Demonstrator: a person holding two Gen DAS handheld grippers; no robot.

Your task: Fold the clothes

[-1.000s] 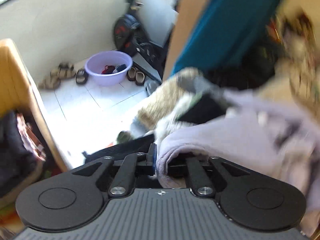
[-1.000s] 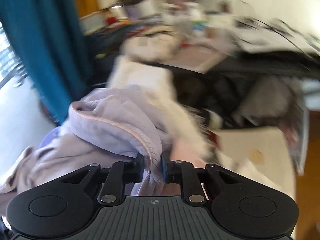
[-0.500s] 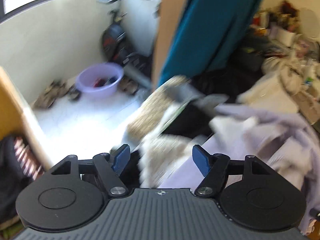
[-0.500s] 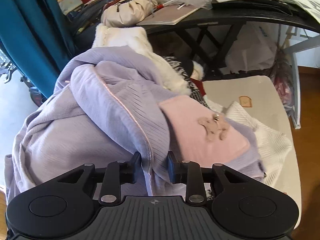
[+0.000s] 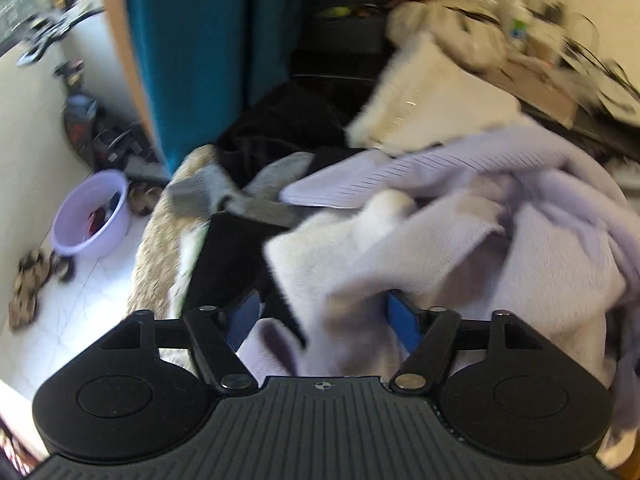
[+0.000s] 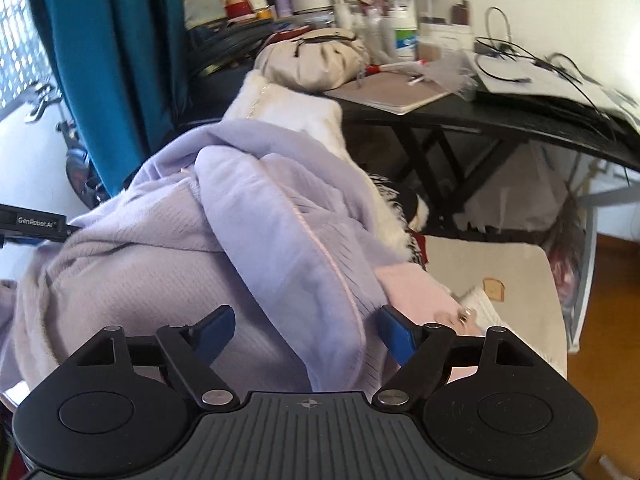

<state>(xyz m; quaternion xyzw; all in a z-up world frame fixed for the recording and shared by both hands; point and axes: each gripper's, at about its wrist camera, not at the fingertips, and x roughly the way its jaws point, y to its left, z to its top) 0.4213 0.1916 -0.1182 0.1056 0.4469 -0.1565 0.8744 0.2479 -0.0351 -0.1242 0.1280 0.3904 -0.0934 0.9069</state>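
The hoodie point(image 6: 248, 240) lies heaped before the desk point(image 6: 500, 120).

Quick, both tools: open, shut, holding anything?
Left tool: open, closing, lilac garment between pads, ungripped.
Right tool: open, just released it.

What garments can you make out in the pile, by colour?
Lavender garment: 1
Pink garment: 1
White fluffy garment: 1
Grey socks: 2
Black garment: 1
Total: 6 distinguishable; others may be hidden underneath.

Bright daylight from the left, left wrist view motion-blurred, right sharper, fisheye-bent edges
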